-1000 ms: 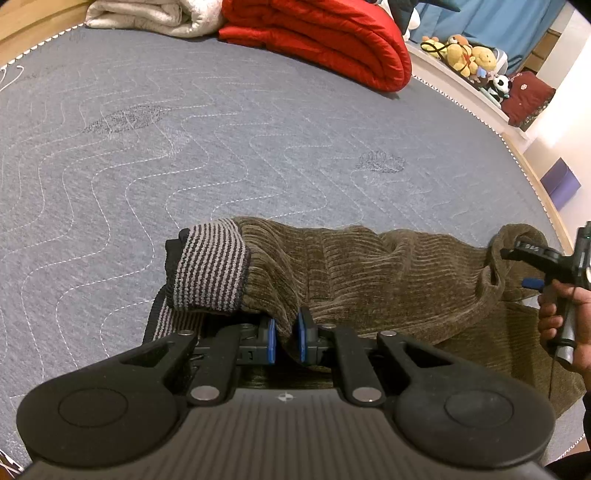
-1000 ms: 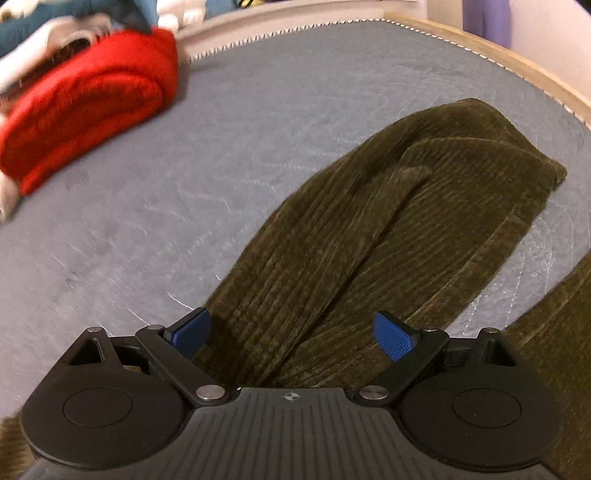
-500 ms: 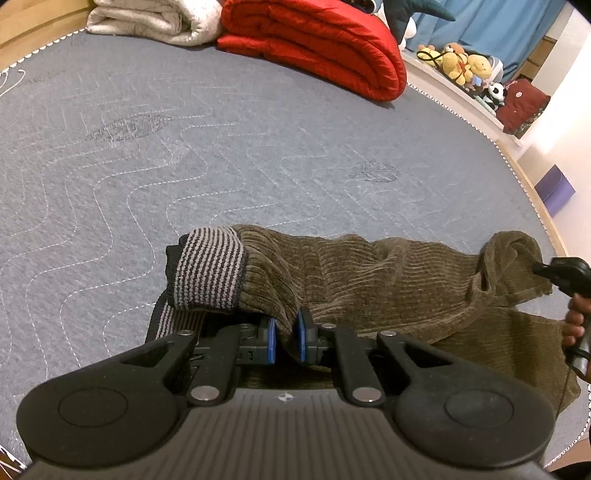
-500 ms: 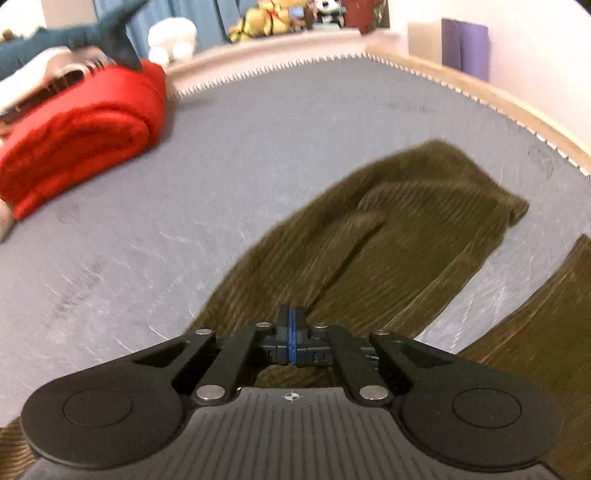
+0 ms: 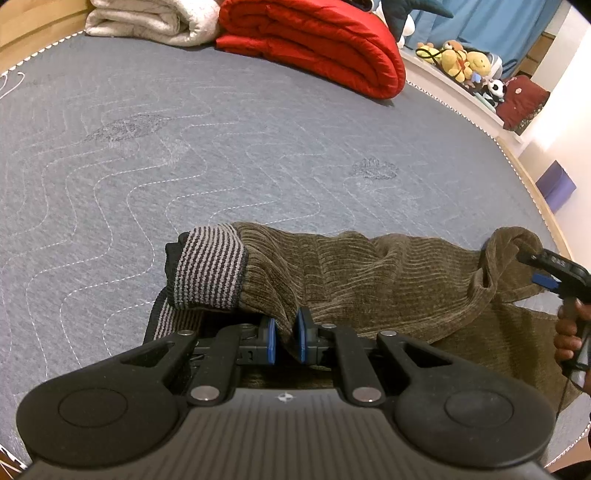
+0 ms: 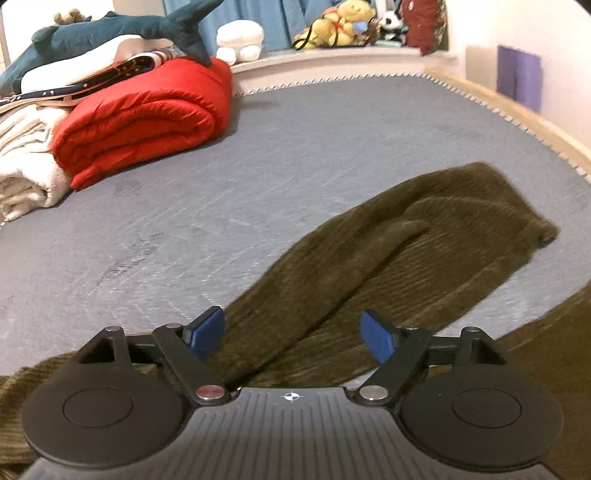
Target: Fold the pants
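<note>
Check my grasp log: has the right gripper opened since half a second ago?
Yes. The right gripper was shut then; now its jaws stand wide apart over the olive corduroy pants, holding nothing.

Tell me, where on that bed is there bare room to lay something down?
Bare mattress lies between the pants and the red quilt. It is crowded along the far edge: white blanket, quilt, shark toy.

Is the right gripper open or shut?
Open: the right gripper has its blue fingers spread wide over the pants.
</note>
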### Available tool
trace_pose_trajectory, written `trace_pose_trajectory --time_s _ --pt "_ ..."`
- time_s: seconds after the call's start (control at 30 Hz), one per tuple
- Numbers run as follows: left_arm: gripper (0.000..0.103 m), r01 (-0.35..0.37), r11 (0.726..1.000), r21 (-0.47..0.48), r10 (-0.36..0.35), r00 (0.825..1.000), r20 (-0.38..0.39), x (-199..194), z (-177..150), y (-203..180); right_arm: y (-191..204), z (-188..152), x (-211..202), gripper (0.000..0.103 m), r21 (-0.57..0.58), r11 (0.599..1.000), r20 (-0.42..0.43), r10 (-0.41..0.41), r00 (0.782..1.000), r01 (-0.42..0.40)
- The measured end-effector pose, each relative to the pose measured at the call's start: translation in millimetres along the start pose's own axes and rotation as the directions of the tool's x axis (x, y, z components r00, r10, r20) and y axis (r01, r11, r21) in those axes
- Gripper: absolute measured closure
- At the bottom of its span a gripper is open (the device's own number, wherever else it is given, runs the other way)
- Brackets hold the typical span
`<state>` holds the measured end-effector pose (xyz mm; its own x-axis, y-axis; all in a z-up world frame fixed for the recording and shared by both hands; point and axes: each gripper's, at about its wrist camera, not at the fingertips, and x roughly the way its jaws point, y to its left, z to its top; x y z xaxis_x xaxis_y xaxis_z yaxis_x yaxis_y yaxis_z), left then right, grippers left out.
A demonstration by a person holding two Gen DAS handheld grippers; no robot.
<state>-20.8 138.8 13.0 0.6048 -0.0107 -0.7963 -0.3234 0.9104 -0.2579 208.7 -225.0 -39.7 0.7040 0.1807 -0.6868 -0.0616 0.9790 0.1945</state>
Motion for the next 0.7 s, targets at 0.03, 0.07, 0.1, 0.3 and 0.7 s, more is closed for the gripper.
trace_pose_trajectory --time_s 0.03,0.07,0.1,0.3,0.7 --pt "0.090 0.000 1.000 0.001 0.000 1.000 -0.001 0.2 0.3 -0.1 3.3 0.5 6.1 0.018 0.010 1.000 -0.010 0.005 1.000 -0.005" --pt "0.090 0.000 1.000 0.002 0.000 1.000 -0.002 0.3 0.2 -0.8 6.6 1.0 13.0 0.017 0.022 1.000 -0.020 0.011 1.000 -0.011" --pt "0.090 -0.001 1.000 0.005 0.001 1.000 -0.003 0.3 0.1 -1.7 10.4 0.6 19.4 0.014 0.037 0.999 -0.030 0.018 0.999 -0.017" --pt "0.090 -0.003 1.000 0.016 0.003 1.000 -0.006 1.0 0.2 -3.5 33.4 -3.6 55.8 0.010 0.068 0.998 -0.098 0.005 0.995 0.001" --pt "0.090 0.012 1.000 0.001 -0.012 1.000 0.006 -3.6 1.5 -0.9 36.9 -0.2 53.5 0.094 0.036 0.996 -0.083 -0.084 0.993 0.087"
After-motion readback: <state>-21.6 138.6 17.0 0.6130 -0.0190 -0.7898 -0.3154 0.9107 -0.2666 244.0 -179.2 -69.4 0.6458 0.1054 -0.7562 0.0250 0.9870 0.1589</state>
